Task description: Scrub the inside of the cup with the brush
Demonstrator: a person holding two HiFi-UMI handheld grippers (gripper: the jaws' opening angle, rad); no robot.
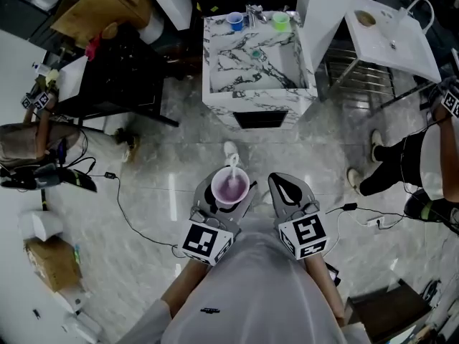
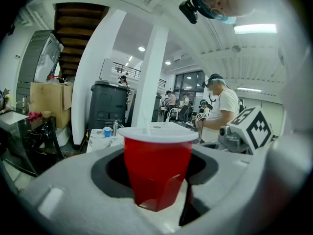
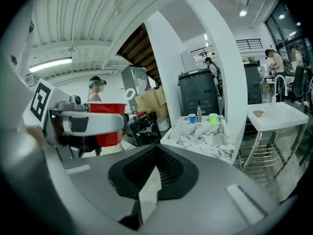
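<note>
My left gripper (image 1: 228,196) is shut on a red plastic cup (image 1: 229,187), held upright over the floor in front of me. In the left gripper view the cup (image 2: 156,173) sits squeezed between the two grey jaws. A white brush (image 1: 233,162) stands inside the cup, its handle poking above the rim toward the far side. My right gripper (image 1: 282,182) hangs just right of the cup, shut with nothing between its jaws (image 3: 155,153). From the right gripper view the cup (image 3: 106,131) shows at the left, with the brush's white loop (image 3: 129,94) above its rim.
A marble sink cabinet (image 1: 254,84) stands ahead, with a blue cup (image 1: 234,21) and a green cup (image 1: 280,21) by its tap. A white table (image 1: 394,31) is at the back right, a person (image 1: 430,163) at the right, a black cart (image 1: 122,77) at the left. Cables trail over the floor.
</note>
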